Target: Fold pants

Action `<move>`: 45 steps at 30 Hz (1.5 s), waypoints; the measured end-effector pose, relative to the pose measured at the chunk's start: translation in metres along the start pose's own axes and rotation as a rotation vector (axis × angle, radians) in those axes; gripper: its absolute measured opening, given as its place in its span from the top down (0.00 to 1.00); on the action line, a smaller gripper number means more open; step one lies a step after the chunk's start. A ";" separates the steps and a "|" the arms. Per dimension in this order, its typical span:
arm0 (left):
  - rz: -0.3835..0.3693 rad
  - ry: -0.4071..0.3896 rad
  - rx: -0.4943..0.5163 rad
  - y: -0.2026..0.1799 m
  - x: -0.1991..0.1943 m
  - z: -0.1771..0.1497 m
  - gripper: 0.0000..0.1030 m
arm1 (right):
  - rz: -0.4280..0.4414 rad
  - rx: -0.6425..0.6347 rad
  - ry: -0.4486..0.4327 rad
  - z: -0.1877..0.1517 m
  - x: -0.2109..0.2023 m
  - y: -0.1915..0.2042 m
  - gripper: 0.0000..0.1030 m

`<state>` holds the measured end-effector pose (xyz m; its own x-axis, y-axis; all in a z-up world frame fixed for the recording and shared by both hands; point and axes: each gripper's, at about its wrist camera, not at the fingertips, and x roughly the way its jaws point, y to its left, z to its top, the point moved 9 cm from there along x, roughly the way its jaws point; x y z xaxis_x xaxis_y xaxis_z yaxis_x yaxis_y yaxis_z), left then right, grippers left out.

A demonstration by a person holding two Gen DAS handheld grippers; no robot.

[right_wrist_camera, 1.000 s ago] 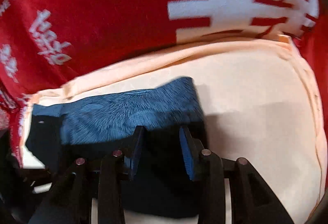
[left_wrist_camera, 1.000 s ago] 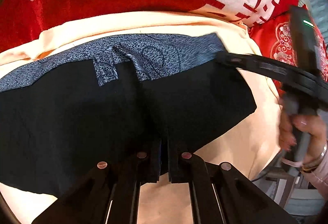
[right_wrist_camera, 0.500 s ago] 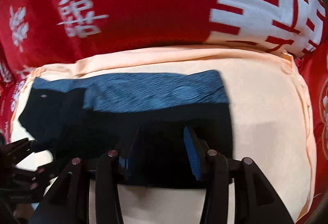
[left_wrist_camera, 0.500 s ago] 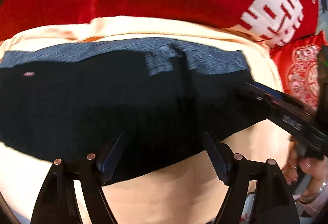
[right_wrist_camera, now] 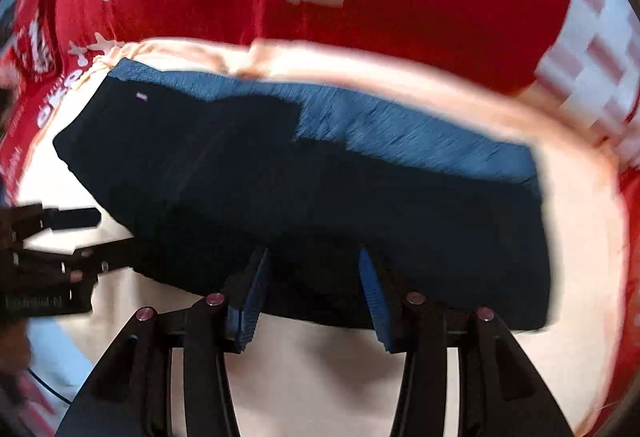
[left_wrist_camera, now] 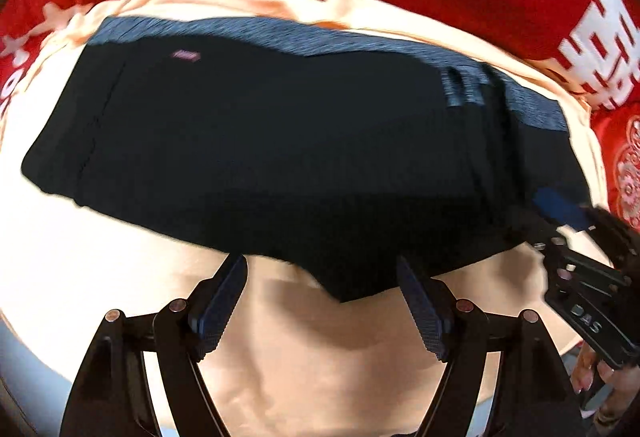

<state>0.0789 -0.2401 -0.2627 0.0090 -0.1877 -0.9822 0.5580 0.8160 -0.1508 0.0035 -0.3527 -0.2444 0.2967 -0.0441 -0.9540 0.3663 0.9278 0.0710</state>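
pants folded flat on peach cloth. left gripper spread wide, nothing between pads. right gripper spread, empty, above pants' near edge.

Matt black cloth pants, smooth peach sheet

Both views are fisheye, each mounted just behind its own tongs, looking steeply down and forward along the fingers. Left wrist view: sits close above the near edge of the dark pants, left tongs framing the bottom, right tongs poking in at the right edge. Right wrist view: same downward tilt, close in, right tongs at the bottom, left tongs at its left edge. Shared: pants, peach cloth, red fabric behind. Right view is motion-blurred.
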 end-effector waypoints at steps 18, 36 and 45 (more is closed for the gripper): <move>0.066 -0.003 -0.151 0.082 -0.006 -0.012 0.25 | -0.069 -0.095 0.051 -0.005 -0.014 0.034 0.45; 0.081 -0.008 -0.266 0.153 -0.007 -0.005 0.25 | -0.043 -0.138 0.137 0.006 0.017 0.091 0.45; 0.082 -0.009 -0.284 0.179 -0.004 0.008 0.25 | -0.074 -0.113 0.188 -0.001 0.038 0.090 0.41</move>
<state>0.1852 -0.0970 -0.2850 0.0529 -0.1184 -0.9916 0.3004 0.9488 -0.0972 0.0465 -0.2703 -0.2743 0.0993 -0.0531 -0.9936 0.2769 0.9606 -0.0237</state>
